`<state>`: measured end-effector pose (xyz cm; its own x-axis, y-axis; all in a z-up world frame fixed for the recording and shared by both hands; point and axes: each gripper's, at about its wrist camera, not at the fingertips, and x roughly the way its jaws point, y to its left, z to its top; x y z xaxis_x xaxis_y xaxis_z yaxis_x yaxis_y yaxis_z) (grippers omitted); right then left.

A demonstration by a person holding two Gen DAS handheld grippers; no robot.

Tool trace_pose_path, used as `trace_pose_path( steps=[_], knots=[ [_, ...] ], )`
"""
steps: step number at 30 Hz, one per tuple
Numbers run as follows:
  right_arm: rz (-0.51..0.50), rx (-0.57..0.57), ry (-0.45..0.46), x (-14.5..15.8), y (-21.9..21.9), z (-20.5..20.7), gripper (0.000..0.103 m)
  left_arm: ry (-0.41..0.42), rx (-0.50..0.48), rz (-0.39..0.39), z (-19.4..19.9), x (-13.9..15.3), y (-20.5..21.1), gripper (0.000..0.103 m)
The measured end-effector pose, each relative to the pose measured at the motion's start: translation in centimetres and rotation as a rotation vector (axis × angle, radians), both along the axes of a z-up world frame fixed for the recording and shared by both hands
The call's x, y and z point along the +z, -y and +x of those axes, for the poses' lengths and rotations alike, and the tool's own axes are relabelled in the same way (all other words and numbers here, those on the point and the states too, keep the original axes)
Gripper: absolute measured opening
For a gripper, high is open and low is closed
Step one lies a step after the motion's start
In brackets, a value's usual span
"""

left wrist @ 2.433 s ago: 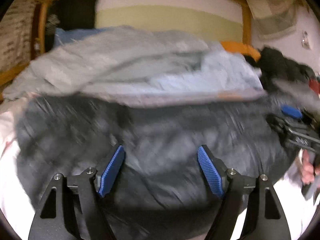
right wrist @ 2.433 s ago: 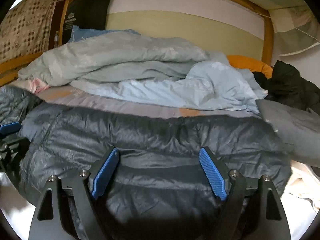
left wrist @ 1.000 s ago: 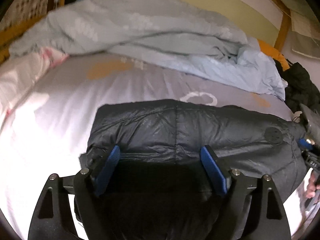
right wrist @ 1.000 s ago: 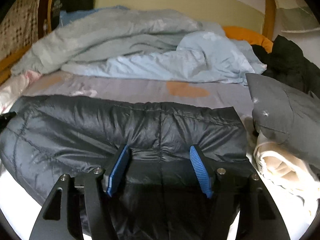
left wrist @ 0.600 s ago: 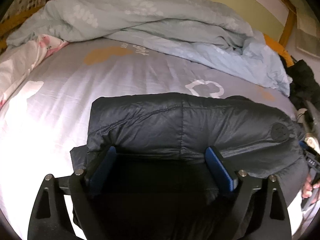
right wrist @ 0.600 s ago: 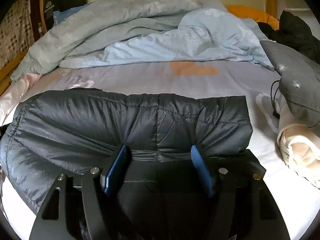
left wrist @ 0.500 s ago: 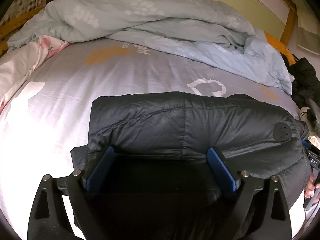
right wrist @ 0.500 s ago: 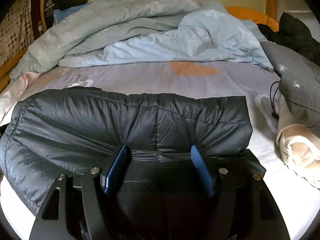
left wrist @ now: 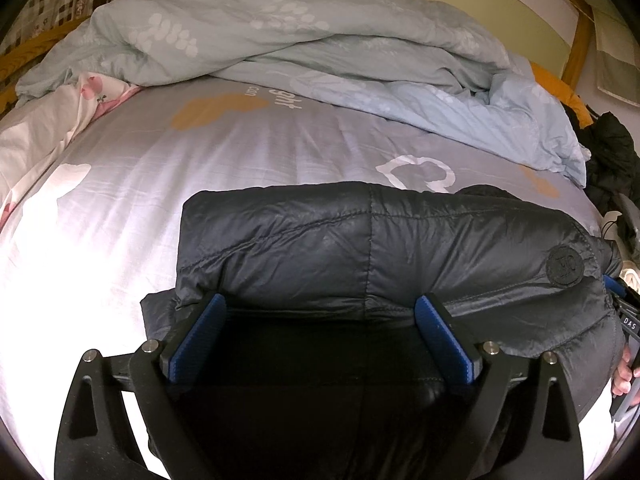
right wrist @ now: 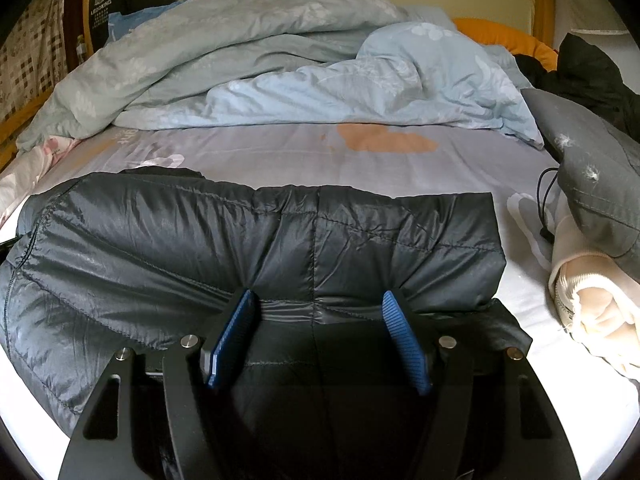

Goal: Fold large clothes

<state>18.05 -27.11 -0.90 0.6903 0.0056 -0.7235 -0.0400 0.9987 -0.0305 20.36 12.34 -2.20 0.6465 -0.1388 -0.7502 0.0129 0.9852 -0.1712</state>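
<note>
A dark grey puffer jacket (left wrist: 380,248) lies folded on the bed sheet (left wrist: 200,168), with a round logo patch (left wrist: 565,266) at its right end. It also shows in the right wrist view (right wrist: 280,240). My left gripper (left wrist: 320,312) is open, its blue pads either side of the jacket's near edge at its left end. My right gripper (right wrist: 316,308) is open, less wide, over the near edge at the jacket's right end. Neither visibly pinches cloth. The right gripper's tip (left wrist: 614,284) shows at the left view's right edge.
A rumpled pale blue-green duvet (left wrist: 320,40) is piled at the back of the bed. A pink-flowered white cloth (left wrist: 48,120) lies at the left. A grey garment (right wrist: 592,168), a cream rolled cloth (right wrist: 592,300) and black clothes (right wrist: 584,68) lie at the right.
The jacket came down from being held spread out and now lies folded on the sheet. Both grippers lowered to its near edge. The right gripper's jaws narrowed somewhat.
</note>
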Motion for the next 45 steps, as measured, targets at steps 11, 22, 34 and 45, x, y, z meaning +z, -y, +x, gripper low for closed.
trace_pose_path(
  steps=[11,22,34,45],
  knots=[
    [-0.039,-0.015,0.013,0.7,-0.2,-0.6,0.069,0.053,0.057,0.013,-1.9,1.7,0.7,0.079],
    [0.327,0.162,0.03,8.0,-2.3,-4.7,0.026,0.322,-0.366,-0.136,-10.5,6.6,11.6,0.024],
    [0.387,0.311,-0.111,6.2,-6.0,-5.8,0.008,0.154,-0.367,-0.152,-7.5,0.1,15.1,0.014],
    [0.268,0.258,-0.33,1.7,-12.5,0.8,0.008,0.098,-0.365,-0.205,-7.4,-0.8,14.2,0.015]
  ],
)
